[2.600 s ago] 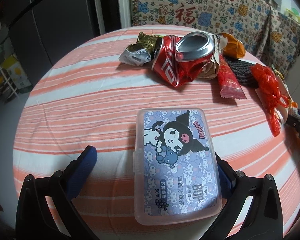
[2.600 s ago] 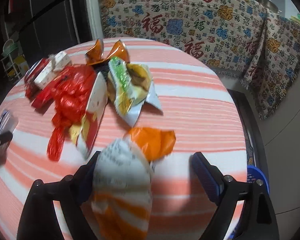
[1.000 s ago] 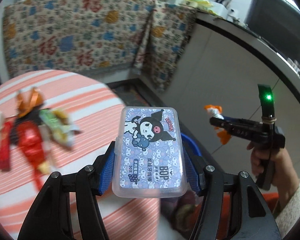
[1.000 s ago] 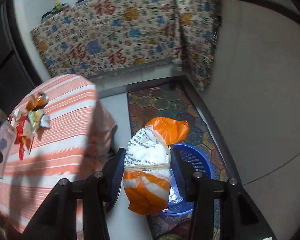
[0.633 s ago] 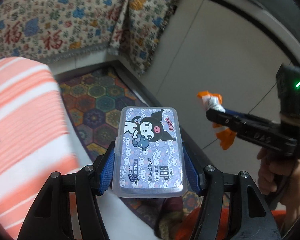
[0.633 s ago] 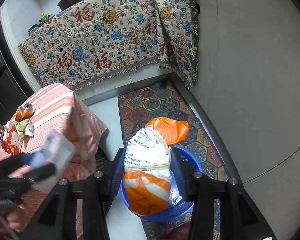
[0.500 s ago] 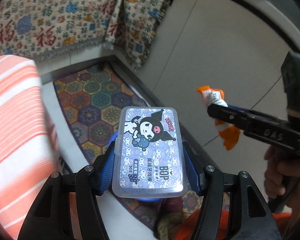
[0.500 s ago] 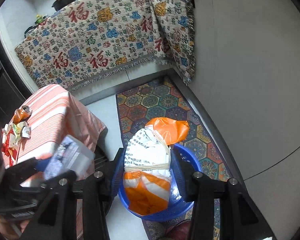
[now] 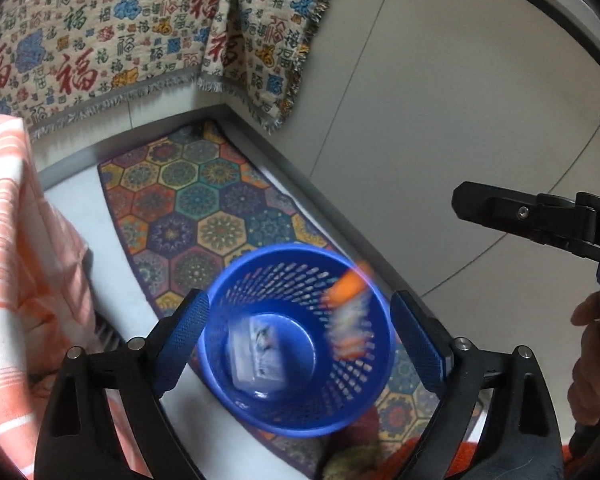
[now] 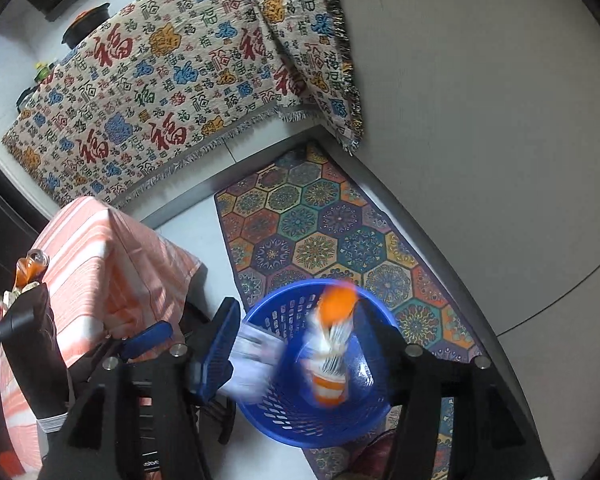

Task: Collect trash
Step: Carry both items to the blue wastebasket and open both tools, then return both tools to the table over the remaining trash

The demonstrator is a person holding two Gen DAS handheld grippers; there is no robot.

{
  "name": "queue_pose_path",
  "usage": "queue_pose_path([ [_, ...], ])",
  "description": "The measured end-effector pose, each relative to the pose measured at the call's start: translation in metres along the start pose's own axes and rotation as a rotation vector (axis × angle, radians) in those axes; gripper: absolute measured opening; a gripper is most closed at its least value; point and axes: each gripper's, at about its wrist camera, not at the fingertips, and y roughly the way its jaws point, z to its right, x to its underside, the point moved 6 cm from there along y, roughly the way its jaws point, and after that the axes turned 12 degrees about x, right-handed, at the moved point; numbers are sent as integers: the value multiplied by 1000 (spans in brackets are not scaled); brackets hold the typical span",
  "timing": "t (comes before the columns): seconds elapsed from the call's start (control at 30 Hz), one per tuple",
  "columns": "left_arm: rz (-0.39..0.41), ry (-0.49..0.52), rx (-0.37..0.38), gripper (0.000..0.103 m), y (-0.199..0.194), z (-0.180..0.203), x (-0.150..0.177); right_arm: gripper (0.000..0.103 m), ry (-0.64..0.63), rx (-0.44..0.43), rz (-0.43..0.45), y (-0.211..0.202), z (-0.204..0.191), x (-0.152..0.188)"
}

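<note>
Release step of the trash run, both hands over the blue mesh basket [image 9: 296, 340], which stood on the patterned hexagon rug [image 9: 204, 216] near the wall.

Left gripper [image 9: 300, 336]: jaws opening, wide, nothing between the pads. The clear plastic floss-pick box [image 9: 256, 354] showed blurred, low inside the basket near its floor; whether it had landed or was falling could not be told.

Right gripper [image 10: 296, 344]: jaws opening, pads apart from the orange-and-white wrapper [image 10: 332, 344]. The wrapper was streaked by motion, upright, at the basket's right inner wall in the left wrist view, below the rim and not touching either pad.

Other trash was visible in the right wrist view at the far left, on the orange-striped tablecloth [image 10: 100, 264]: a crushed can [image 10: 32, 264] and small wrappers, too small to name.

Judgement: this drop looked as good as done for both items. Next move called for lifting both grippers clear of the rim and swinging back left to the table for the can and the wrappers beside it. Risk: the light wrapper could catch on the rim.
</note>
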Motion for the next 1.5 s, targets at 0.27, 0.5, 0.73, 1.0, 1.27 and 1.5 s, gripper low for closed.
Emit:
queue_pose_path([
  [0.27, 105, 12, 5, 93, -94, 4, 4, 60, -62, 38, 119, -29, -14, -11],
  [0.5, 127, -53, -132, 98, -203, -44, 74, 60, -215, -23, 274, -83, -89, -5],
  [0.73, 118, -174, -409, 98, -287, -144, 146, 64, -409, -205, 256, -111, -213, 55],
  [1.0, 152, -320, -613, 98, -358, -246, 189, 64, -694, -311, 127, -98, -332, 157],
  [1.27, 135, -334, -608, 103, -370, -288, 191, 64, -721, -275, 95, -81, -359, 172],
  [1.5, 136, -328, -600, 103, -375, -317, 172, 65, -716, -237, 122, -72, -373, 164],
])
